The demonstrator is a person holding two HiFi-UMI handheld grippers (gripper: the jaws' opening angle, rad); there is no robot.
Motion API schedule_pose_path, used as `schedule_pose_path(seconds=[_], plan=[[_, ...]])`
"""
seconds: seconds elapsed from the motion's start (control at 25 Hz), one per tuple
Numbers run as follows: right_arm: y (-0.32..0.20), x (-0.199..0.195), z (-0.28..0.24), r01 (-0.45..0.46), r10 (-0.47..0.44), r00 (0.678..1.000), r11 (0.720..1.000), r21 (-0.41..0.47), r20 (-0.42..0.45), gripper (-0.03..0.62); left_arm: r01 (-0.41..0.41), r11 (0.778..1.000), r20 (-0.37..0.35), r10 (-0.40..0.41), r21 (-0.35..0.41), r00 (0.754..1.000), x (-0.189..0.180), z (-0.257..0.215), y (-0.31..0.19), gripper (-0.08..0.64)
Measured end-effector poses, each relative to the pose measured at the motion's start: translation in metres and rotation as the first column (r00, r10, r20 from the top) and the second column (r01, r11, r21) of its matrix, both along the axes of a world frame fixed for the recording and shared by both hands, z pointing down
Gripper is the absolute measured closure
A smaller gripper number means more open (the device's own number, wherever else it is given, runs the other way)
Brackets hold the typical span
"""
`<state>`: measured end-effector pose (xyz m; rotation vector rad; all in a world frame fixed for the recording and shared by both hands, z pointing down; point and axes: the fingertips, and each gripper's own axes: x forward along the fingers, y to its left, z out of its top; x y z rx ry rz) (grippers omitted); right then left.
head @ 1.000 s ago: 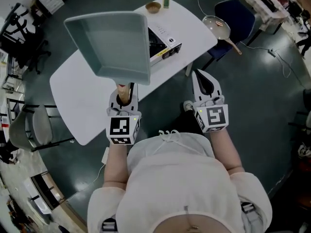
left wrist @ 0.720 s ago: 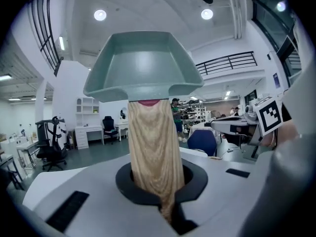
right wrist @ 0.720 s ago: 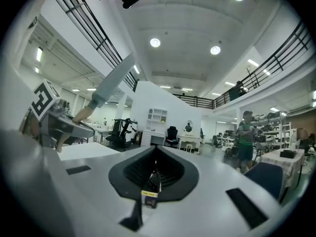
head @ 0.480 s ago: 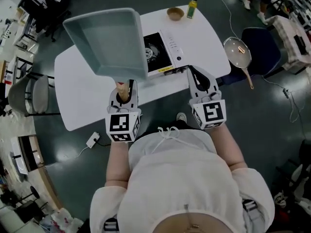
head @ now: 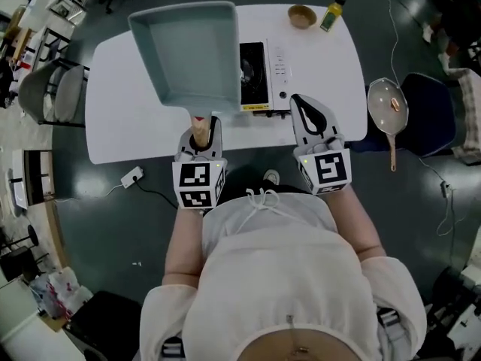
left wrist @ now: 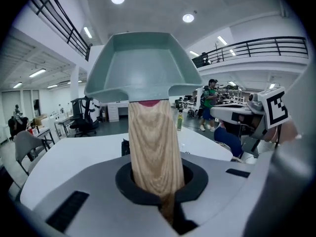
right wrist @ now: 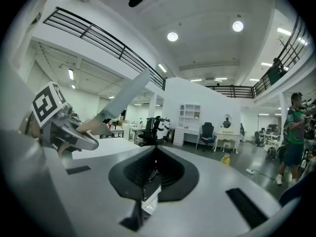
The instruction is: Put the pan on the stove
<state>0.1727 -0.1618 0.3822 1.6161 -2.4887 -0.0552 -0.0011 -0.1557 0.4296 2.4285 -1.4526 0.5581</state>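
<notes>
2 claws are mine, and both have swung round with me. The white table [head: 120,119] sat crooked and farther off a moment ago. Now it lies straight in front of me, so I think the stove is close enough to reach.

On the left, my left claw [head: 200,135] is shut tight on the wooden handle [left wrist: 153,142] of the pan [head: 188,51]. The pan sticks out ahead of the claw, up in the air over the table. I can see right into it.

Next to it comes the stove [head: 259,70]. The pan's right side looks just beside the stove's left side, but the pan is not on the burner yet. I think it needs to go a bit to the right and then down.

Further right, my right claw [head: 310,111] is closed and holds nothing. It hangs near the table's front edge, just right of the stove.

Far right, 1 more round pan [head: 387,104] lies on a blue chair [head: 430,115], well apart from both claws.
</notes>
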Motion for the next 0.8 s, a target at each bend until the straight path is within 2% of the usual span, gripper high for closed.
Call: schedule_pose_path(seconds=[0.16, 0.28, 0.56, 0.8], plan=[[-0.016, 0.01, 0.021, 0.042, -0.041, 0.999, 0.998, -0.043, 0.007, 0.588, 0.036, 0.993, 0.036, -0.032, -0.113, 0.999, 0.013, 0.037, -0.003, 0.537], [-0.023, 0.015, 0.037, 0.063, -0.062, 0.998, 0.995, -0.077, 0.017, 0.588, 0.06, 0.975, 0.062, -0.048, -0.213, 0.997, 0.02, 0.067, -0.002, 0.537], [-0.042, 0.024, 0.065, 0.093, -0.089, 0.995, 0.987, -0.13, 0.035, 0.588, 0.09, 0.919, 0.093, -0.059, -0.384, 0.994, 0.033, 0.12, -0.008, 0.537], [-0.046, 0.026, 0.085, 0.103, -0.097, 0.994, 0.979, -0.177, 0.042, 0.588, 0.125, 0.846, 0.135, -0.063, -0.518, 0.989, 0.034, 0.146, -0.008, 0.535]])
